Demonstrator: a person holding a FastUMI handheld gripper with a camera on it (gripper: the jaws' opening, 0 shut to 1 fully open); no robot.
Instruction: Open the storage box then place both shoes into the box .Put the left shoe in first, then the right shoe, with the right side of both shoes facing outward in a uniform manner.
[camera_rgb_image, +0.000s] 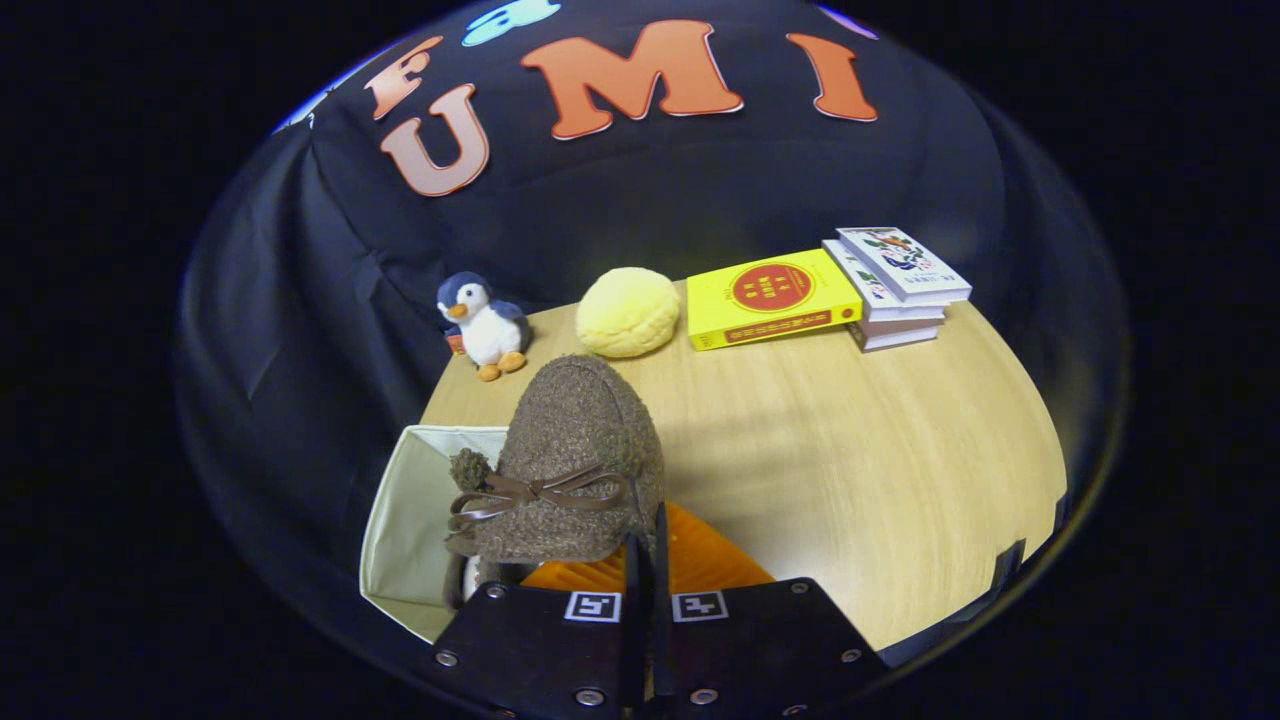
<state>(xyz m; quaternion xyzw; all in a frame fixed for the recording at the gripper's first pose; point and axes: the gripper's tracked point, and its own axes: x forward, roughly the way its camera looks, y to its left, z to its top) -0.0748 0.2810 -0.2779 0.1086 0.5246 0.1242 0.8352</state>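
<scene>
- The gripper (645, 560) has its two orange fingers (700, 560) drawn almost together, apparently pinching the rear edge of the brown shoe (575, 450). The contact itself is hidden behind the shoe's body, so a firm hold on both sides is a judgement, not a certainty.
- The shoe hangs just ahead of the fingers, toe pointing away, over the near right corner of the storage box (410, 520), which sits ahead and to the left of the gripper on the table (850, 450).
- Risk: a thin pinch on a soft collar could slip, letting the shoe swing or drop onto the box rim rather than inside.
- Risk: the box looks like pale fabric with limp walls; pushing the shoe's sole against a wall could fold it or shove the box along the smooth wood-grain table.
- Risk: the shoe could twist while lowering and end up facing the wrong way.
- The shoe is nubbly, boucle-like brown cloth, rounded at the toe, with a thin brown bow (540, 492) and a pompom (468, 468).
- Well beyond the fingers: a plush penguin (485, 325), a domed, crinkled yellow bun-shaped toy (628, 312), a glossy yellow book (770, 298) and a stack of books (900, 285).
</scene>
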